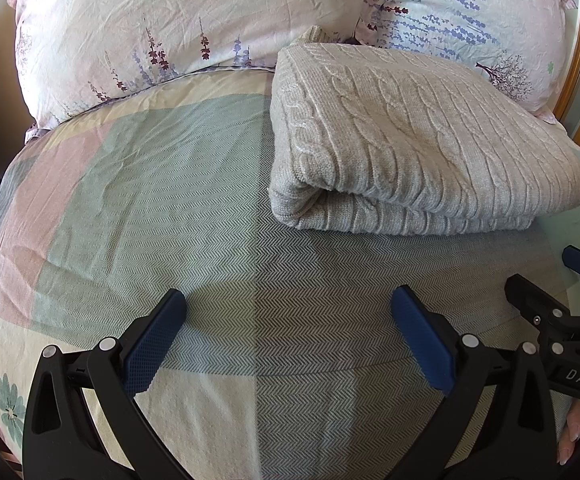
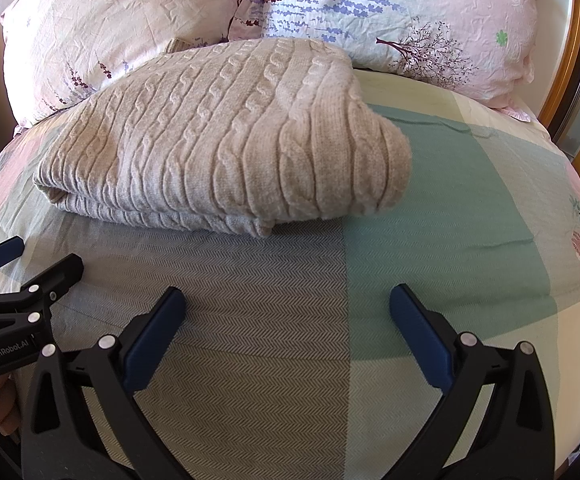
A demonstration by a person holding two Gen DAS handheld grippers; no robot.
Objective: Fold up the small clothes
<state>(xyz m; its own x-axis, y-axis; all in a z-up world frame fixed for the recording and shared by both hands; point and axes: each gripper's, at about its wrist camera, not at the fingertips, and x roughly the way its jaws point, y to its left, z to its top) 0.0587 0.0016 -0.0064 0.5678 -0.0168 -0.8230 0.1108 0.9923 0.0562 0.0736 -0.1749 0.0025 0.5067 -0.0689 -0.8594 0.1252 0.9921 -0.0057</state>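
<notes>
My left gripper (image 1: 287,312) and right gripper (image 2: 285,312) both gape empty; folded cable-knit sweater (image 2: 225,136) lies at eleven o'clock, nearer right.

place: home bedroom | evidence: floral pillows (image 1: 177,28), checked bedspread (image 1: 169,208), wooden headboard (image 2: 566,68)

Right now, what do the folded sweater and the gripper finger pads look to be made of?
Sweater: thick cable knit, beige-grey, matte and soft-looking; the raised braids and ribbing show it. Wool or acrylic, can't tell.
Finger pads: dark blue, likely rubber or soft plastic, with a fine grid texture for grip, set on black hard-plastic arms. Both the left gripper and right gripper are open and empty.
</notes>
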